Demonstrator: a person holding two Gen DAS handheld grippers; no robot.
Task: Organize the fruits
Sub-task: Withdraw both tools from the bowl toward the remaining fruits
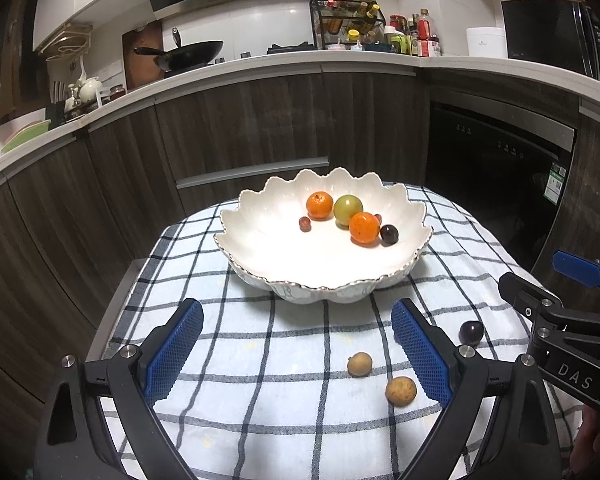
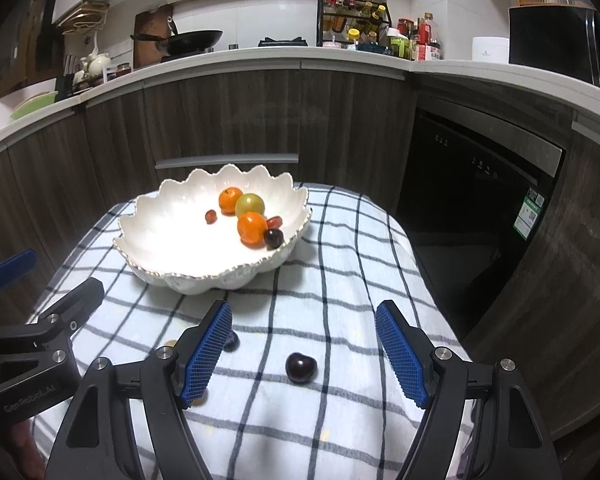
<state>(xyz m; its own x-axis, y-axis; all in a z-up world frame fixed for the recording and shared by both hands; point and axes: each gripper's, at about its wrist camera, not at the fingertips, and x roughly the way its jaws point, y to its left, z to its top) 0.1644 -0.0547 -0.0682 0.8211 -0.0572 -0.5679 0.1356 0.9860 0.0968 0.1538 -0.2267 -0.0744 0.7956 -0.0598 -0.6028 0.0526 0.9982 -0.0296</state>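
Between right gripper (image 2: 304,354) fingers: dark cherry (image 2: 301,367) on cloth; untouched.

Checked cloth (image 1: 260,360) covers the table, bearing a white bowl (image 1: 260,248) and perhaps five loose fruits.

light: dim kitchen | glare: bowl (image 1: 260,236) overexposed | edges: fisheye-bent, vignetted

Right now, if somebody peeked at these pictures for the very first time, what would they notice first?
Probably the big white bowl with the wavy rim, in the middle of the checked tablecloth, with two bright oranges inside. Next, the loose fruit in front of the bowl: a dark cherry lies between the blue pads of the open right hand-held gripper.
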